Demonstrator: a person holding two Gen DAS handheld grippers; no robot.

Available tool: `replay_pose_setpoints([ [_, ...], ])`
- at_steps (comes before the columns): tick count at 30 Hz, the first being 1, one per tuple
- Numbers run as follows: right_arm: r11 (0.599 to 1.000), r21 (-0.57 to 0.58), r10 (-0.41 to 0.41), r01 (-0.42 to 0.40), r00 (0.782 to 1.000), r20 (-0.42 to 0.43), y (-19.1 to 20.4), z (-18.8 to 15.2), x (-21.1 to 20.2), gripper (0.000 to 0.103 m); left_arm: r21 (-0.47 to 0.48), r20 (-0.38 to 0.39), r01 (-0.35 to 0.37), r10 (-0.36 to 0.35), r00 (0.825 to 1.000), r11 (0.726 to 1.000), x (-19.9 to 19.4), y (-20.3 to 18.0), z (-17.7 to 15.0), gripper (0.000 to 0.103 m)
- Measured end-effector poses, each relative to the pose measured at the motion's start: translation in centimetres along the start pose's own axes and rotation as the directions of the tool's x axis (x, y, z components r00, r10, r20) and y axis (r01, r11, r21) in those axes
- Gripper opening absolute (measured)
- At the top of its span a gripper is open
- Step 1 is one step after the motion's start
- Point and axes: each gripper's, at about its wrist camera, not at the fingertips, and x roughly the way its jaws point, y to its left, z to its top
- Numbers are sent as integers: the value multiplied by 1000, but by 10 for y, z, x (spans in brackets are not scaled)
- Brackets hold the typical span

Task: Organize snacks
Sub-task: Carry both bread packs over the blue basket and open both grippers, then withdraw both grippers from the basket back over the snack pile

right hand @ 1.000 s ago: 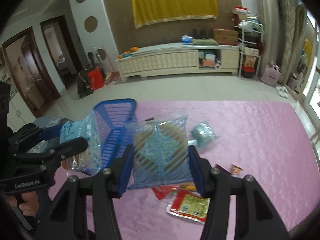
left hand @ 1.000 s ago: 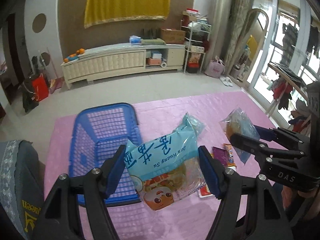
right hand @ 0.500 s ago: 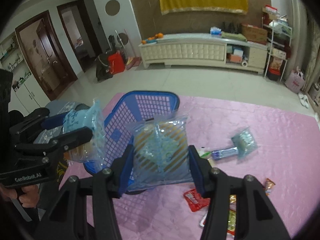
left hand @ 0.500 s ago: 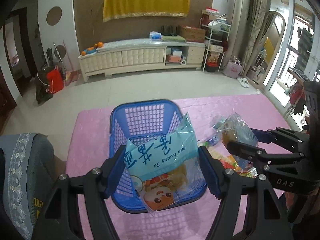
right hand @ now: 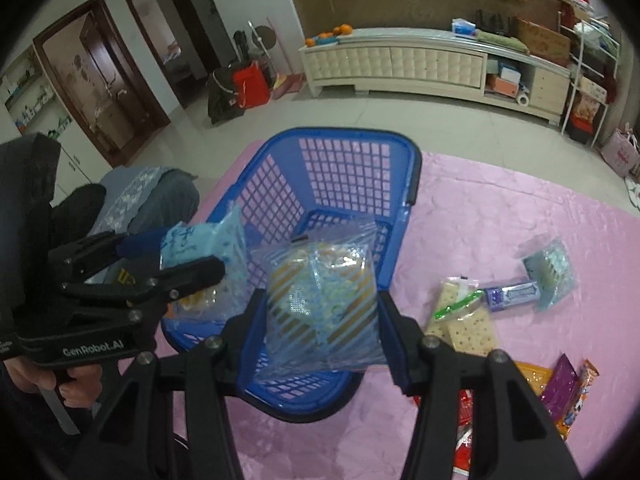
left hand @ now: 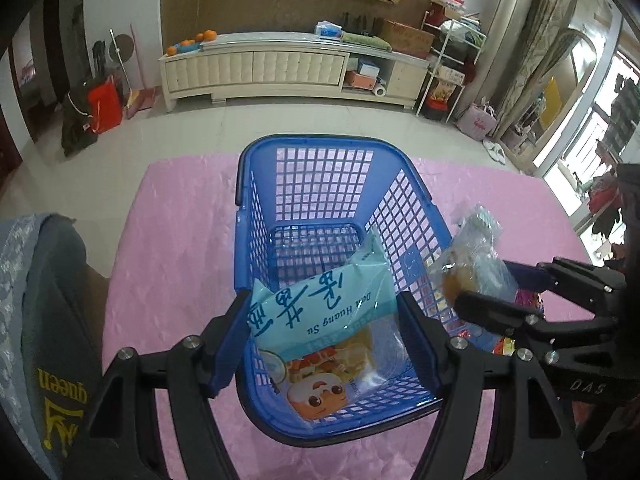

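Observation:
A blue plastic basket [left hand: 320, 148] [right hand: 340, 140] stands on the pink tablecloth with nothing lying on its floor. My left gripper [left hand: 324, 336] is shut on a light-blue snack bag [left hand: 320, 312] with a cartoon face, held over the basket's near end. My right gripper [right hand: 320, 324] is shut on a clear bag with gold stripes [right hand: 320, 300], held over the basket's near right rim. Each gripper shows in the other's view: the right gripper [left hand: 492, 292] with its clear bag [left hand: 476, 264], the left gripper [right hand: 176, 260] with its blue bag [right hand: 208, 248].
Loose snacks lie on the cloth right of the basket: a cracker pack [right hand: 468, 320], a purple gum pack [right hand: 512, 292], a small teal bag [right hand: 552, 272], red and purple wrappers [right hand: 560, 392]. A grey cushioned chair [left hand: 36, 320] stands at the left. The pink table [left hand: 172, 240] ends at the floor beyond.
Both grippers carried their bags leftward and down, from over the loose snacks to over the basket. Neither grip changed.

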Motion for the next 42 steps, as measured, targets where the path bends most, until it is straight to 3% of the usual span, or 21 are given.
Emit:
replay_pose_setpoints([
  [18,1000,6,-9,9,999,-41,6,-1,11,59,-5,0,15,-15,1000,1000,-3,6,1,69],
  [21,1000,16,0,1,999,-40,4,-2,9,70,5,-4,0,0,1000,1000,-6,2,-1,69],
  [23,999,14,-32,32,999,-31,1,-4,5,83,8,-2,-9,9,1000,1000,-9,1,-3,69],
  [25,999,20,-39,40,999,-25,-2,-7,2,88,8,-5,-14,14,1000,1000,-10,1,-6,70],
  [42,997,51,-65,62,997,47,-24,-31,-61,88,108,64,-25,18,998,994,-51,-57,-29,81],
])
